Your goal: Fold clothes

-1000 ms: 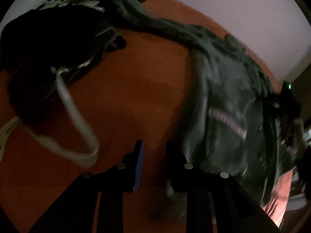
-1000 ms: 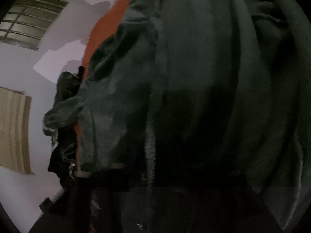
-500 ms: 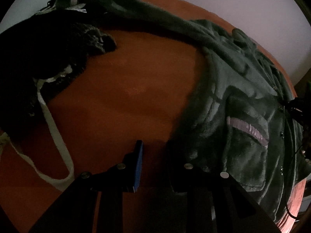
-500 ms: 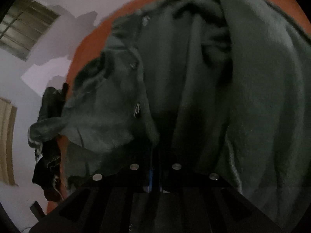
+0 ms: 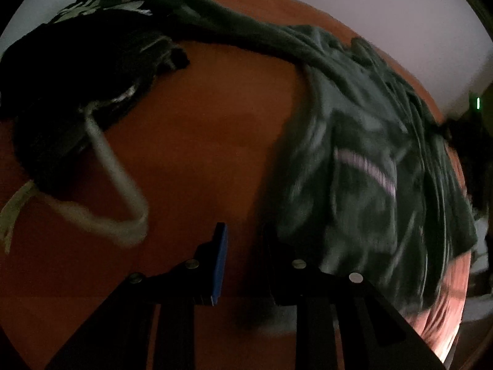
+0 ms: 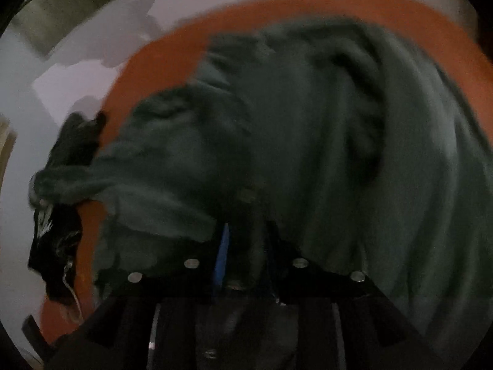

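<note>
Left wrist view: the left gripper point(image 5: 243, 262) tips down over the bare orange table point(image 5: 209, 129), jaws apart, holding nothing. The right gripper point(image 6: 243, 246) is opening; green shirt point(image 6: 323, 141) cloth seems between its jaws, near the table's right edge.

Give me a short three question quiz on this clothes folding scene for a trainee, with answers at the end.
1. True or false: the green fleece top lies on an orange surface.
2. Which is between the left gripper fingers: A) cloth, B) nothing, C) the white cord?
3. Fill in: the dark pile sits to the ____ of the green top in the left wrist view.

Key: 1 true; 2 B; 3 left
</note>
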`<state>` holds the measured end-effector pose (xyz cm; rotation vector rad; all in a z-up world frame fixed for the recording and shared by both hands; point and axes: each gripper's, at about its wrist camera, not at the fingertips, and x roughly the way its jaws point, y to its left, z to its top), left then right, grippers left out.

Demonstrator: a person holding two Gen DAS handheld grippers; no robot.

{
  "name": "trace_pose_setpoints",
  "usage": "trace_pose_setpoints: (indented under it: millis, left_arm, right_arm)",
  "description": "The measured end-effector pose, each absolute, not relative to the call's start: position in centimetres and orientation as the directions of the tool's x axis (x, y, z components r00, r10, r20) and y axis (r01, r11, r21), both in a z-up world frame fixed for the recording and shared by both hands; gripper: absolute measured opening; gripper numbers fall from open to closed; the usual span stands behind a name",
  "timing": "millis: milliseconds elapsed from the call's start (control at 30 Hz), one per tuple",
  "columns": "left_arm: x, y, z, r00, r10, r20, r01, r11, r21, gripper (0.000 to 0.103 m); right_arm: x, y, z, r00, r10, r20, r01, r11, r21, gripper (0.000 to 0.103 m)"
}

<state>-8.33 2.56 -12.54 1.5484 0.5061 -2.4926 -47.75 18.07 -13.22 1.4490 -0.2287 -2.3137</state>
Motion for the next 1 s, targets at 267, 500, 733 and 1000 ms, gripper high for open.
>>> trace_pose_setpoints:
  millis: [267, 500, 733, 1000]
  left_arm:
    - [-3.1, 3.5, -13.2, -0.418, -0.033, -0.908, 0.209, -0.976, -0.061, 0.025]
    - [-3.0, 5.3, -15.0, -0.423, -0.069, -0.904, 0.111, -0.994, 0.024, 0.039]
    - [-2.2, 6.1, -13.5, -0.485, -0.057, -0.873, 0.045, -0.998, 0.040, 0.044]
    - [-1.5, 5.7, -13.5, -0.495, -0.068, -0.866, 0.038, -0.998, 0.057, 0.048]
  right_arm:
    - [-46.0, 4.8, -10.9, -0.158, -0.558, -0.815, 0.536, -0.742, 0.404, 0.040]
    - [-45.4, -3.5, -16.1, 0.142, -0.534, -0.833, 0.475, -0.702, 0.531, 0.040]
    - [-47.3, -7.9, -19.6, 0.209, -0.411, -0.887, 0.420, -0.781, 0.462, 0.040]
    - [-43.9, -8.7, -17.9, 0.266, -0.415, -0.870, 0.407, -0.770, 0.492, 0.040]
